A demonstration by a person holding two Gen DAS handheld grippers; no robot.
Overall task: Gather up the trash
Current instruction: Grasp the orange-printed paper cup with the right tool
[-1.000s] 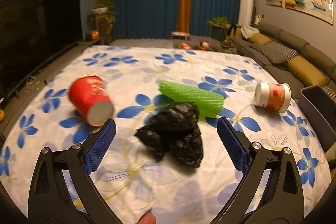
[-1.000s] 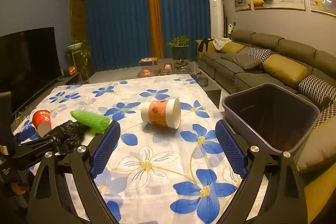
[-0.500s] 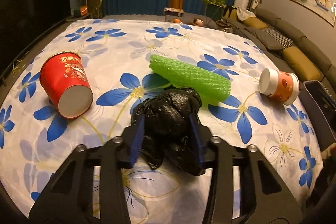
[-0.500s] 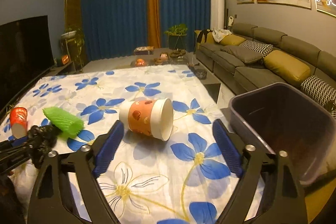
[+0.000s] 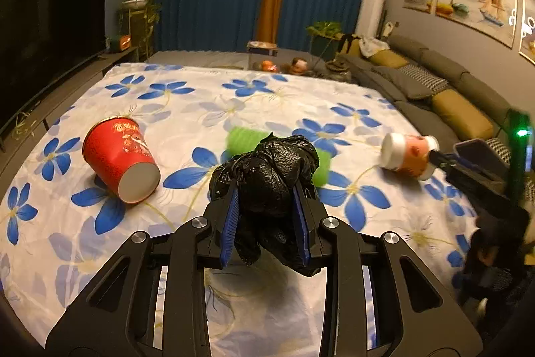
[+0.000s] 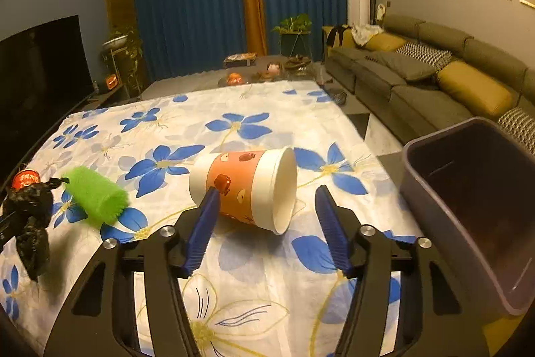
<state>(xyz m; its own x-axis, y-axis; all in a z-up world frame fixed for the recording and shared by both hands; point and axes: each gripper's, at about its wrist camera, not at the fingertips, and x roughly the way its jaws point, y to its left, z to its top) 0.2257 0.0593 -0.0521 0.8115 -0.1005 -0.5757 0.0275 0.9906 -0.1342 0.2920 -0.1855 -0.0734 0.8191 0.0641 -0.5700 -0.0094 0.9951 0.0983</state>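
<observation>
My left gripper [image 5: 265, 219] is closed on the black bag [image 5: 267, 186]. Both blue pads press into the crumpled plastic, and the bag bulges above and below them. In the right wrist view the bag [image 6: 28, 216] hangs clear of the cloth, with its shadow below it.

Just behind the bag lies the green foam roll [image 5: 242, 139] on its side, partly hidden by the bag. To the left of it the red cup [image 5: 122, 158] lies on its side with its white bottom toward me. All of this is on the table [image 5: 200, 102], which has a white cloth with blue flowers.

My right gripper [image 6: 267, 199] is open wide. The orange cup [image 6: 247, 189] lies on its side between the fingers, its mouth pointing to the right. The left pad [image 6: 204, 223] is at the cup's side; I cannot tell if it touches. The right pad is apart from the rim. In the left wrist view this cup [image 5: 408, 154] looks blurred.

To the right of the table, just beside its edge, stands the dark bin [image 6: 444, 209], open on top.
</observation>
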